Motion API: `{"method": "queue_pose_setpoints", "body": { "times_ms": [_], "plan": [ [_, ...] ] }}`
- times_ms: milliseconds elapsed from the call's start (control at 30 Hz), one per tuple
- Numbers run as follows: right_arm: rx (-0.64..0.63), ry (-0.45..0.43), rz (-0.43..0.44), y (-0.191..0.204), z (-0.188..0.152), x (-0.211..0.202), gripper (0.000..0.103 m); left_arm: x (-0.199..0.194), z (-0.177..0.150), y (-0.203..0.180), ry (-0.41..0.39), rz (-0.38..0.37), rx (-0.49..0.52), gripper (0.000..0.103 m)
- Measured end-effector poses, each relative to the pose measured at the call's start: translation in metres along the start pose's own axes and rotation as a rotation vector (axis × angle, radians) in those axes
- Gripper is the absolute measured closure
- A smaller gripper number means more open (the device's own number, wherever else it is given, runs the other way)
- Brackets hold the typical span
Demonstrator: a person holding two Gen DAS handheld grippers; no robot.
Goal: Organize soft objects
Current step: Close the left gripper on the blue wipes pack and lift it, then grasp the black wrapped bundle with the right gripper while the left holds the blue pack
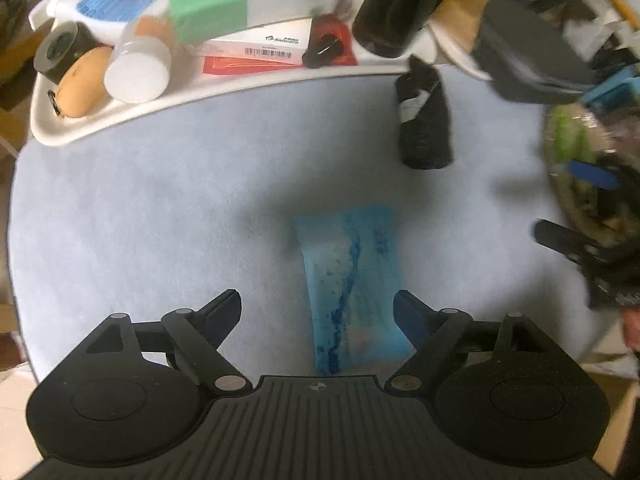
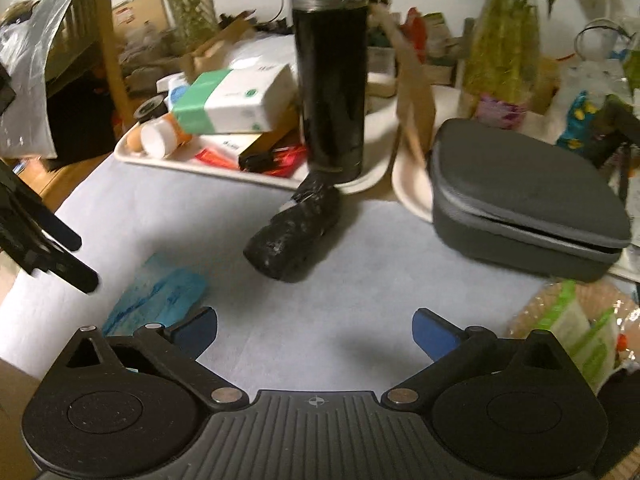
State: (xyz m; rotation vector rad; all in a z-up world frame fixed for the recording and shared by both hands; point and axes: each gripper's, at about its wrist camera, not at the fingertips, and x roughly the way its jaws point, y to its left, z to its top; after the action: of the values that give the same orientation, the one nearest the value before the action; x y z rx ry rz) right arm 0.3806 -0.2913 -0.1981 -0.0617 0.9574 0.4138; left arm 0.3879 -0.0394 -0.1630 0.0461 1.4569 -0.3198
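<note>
Left gripper (image 1: 317,312) hangs wide open, blue soft pack (image 1: 352,288) lying between its jaws, probably lined up to grab. Right gripper (image 2: 315,330) open too, black fabric roll (image 2: 294,234) ahead.

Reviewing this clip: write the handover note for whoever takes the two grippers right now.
Left gripper: open, holding nothing, low over the near end of the blue pack, which sits toward its right finger.
Right gripper: open, holding nothing, over bare cloth.
Black sock roll lies further back, its far end by the black bottle on the tray.
Done: nothing grasped.
Left: pick up the pack, then the sock roll; where they go is not shown.
</note>
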Motion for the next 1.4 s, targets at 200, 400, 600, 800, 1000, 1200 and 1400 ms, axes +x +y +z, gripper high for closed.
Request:
{"method": "queue_pose_setpoints", "body": {
  "times_ms": [200,400,600,800,1000,1200,1400],
  "plan": [
    [0.015,-0.032,0.027,0.002,-0.001,-0.012,0.0,0.023,0.014,-0.036,0.027,0.044,0.021,0.01],
    [0.073,-0.075,0.032,-0.009,-0.001,-0.021,0.0,0.055,0.022,-0.043,0.088,0.114,-0.007,0.01],
    [0.106,-0.103,0.026,-0.013,0.001,-0.024,0.0,0.075,0.016,-0.039,0.115,0.11,-0.04,0.012],
    [0.105,-0.094,0.016,-0.01,0.0,-0.019,0.0,0.075,0.01,-0.046,0.093,0.17,-0.024,0.036],
    [0.102,-0.082,0.001,-0.008,-0.002,-0.013,0.0,0.059,0.007,-0.037,0.03,0.156,-0.01,0.04],
    [0.121,-0.092,0.009,-0.009,-0.002,-0.006,0.0,0.018,0.001,-0.022,-0.114,0.111,-0.007,0.04],
    [0.113,-0.105,0.008,-0.008,0.0,0.007,0.0,-0.023,-0.011,0.002,-0.305,0.087,-0.011,0.04]
  ]
}}
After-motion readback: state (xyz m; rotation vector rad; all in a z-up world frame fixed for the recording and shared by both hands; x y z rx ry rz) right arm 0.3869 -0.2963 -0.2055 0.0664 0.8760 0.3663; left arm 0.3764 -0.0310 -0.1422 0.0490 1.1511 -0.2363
